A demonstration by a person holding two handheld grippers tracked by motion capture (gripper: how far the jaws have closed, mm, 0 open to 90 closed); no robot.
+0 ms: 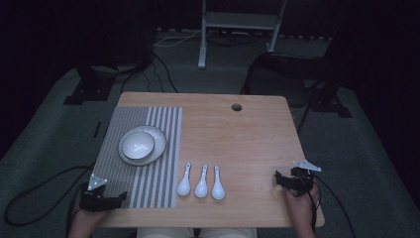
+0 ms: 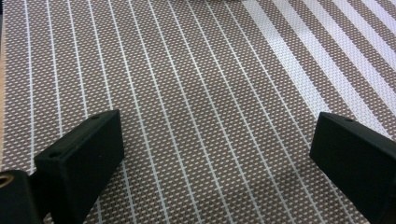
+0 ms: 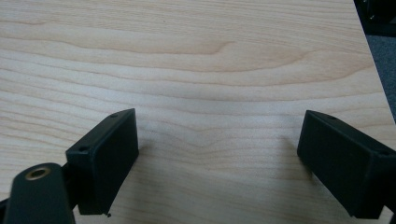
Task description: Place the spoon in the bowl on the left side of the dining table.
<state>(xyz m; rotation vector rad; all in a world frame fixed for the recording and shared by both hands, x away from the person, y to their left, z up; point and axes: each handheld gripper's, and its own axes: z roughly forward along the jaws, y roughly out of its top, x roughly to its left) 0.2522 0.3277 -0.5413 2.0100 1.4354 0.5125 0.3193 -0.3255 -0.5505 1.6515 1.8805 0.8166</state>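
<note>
Nothing started: left gripper and right gripper, jaws spread and holding nothing, rest at the frame's lower corners; three spoons lie untouched lower centre on the surface, bowl centre-left on its mat.

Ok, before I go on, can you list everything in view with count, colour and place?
table: one, light wood, centre, round hole near its far edge
placemat: one, brown-grey with white stripes, on the table's left part
plate: one, white, on the placemat
bowl: one, white, sitting on the plate
spoons: three, white, side by side on the bare wood just right of the placemat
frame: one, white, on the floor beyond the table
left gripper: black, jaws open, over the placemat's near corner
right gripper: black, jaws open, over the wood near the table's right edge
</note>
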